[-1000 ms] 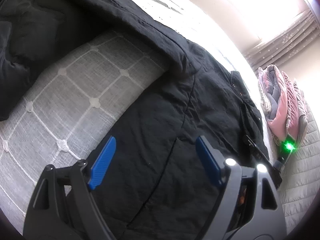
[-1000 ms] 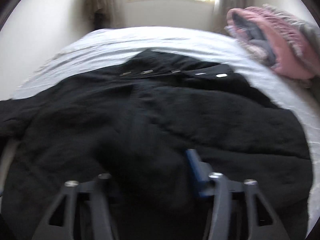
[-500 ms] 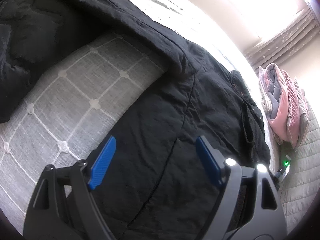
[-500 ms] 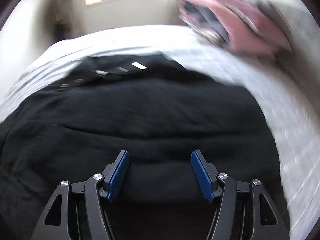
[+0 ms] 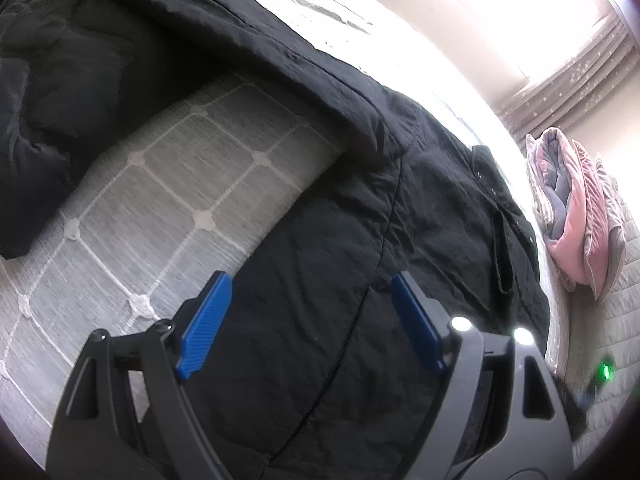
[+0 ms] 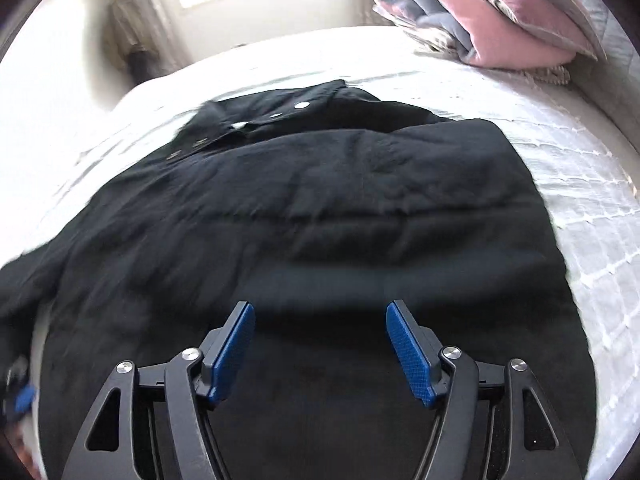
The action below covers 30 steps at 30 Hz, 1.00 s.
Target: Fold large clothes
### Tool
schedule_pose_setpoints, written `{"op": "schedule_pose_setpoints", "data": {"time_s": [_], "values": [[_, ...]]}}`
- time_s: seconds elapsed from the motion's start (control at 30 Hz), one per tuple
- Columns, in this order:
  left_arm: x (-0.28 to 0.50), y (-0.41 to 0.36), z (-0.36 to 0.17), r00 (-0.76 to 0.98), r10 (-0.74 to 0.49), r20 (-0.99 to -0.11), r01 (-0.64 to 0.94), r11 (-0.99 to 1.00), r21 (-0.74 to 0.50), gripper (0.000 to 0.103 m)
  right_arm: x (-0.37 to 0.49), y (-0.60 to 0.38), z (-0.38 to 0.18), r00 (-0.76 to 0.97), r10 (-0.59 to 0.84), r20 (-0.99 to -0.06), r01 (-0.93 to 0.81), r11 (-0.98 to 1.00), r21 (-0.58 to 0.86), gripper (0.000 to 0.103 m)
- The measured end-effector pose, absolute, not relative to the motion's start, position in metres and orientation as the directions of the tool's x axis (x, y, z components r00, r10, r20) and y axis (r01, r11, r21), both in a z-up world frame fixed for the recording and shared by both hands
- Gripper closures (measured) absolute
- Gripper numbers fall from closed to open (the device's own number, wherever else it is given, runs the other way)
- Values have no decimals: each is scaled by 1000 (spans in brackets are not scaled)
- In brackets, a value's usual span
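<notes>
While your right gripper hangs over the near hem of the black jacket, its jaws have just been opening and nothing sits between them. Left gripper is wide open too, empty, over the jacket's edge beside the bedspread. The jacket's long axis runs away from you (collar snaps far), sleeve spread left.

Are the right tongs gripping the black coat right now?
Apart. In the right wrist view the right tongs stand open above the black coat, both blue pads bare, with no fabric pinched between them.
</notes>
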State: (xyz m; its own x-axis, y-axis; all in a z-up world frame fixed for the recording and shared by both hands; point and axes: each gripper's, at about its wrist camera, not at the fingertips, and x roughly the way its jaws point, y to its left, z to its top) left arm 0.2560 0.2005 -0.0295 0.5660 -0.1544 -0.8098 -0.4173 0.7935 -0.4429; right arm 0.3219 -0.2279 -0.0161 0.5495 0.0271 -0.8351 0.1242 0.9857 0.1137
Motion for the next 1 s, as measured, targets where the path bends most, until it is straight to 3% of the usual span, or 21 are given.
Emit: {"op": "schedule_pose_setpoints", "data": {"time_s": [0.13,0.23,0.4,0.53,0.77,1.0], "values": [[253,204,-26,569,-116,-814,-424,807,-412,21,261,-232,-5,535,80,-841,56,990,130,20],[253,214,-22,577,-105,-810,-431,803,-411,21,234,-251,-12,510,35,-859,124,986,114,19],[252,243,-9,598,-8,-801,-507,771,-386,21,206,-279,-33,505,88,-858,165,967,196,19],[255,261,7,610,58,-790,-536,764,-359,21,211,-279,-30,555,48,-830,128,982,142,19],[268,313,21,496,317,-809,-672,730,-126,21,216,-272,-26,586,37,-809,100,988,118,19],[305,370,28,483,252,-839,-690,699,-187,21,215,-253,-18,622,-2,-783,55,998,41,19]]}}
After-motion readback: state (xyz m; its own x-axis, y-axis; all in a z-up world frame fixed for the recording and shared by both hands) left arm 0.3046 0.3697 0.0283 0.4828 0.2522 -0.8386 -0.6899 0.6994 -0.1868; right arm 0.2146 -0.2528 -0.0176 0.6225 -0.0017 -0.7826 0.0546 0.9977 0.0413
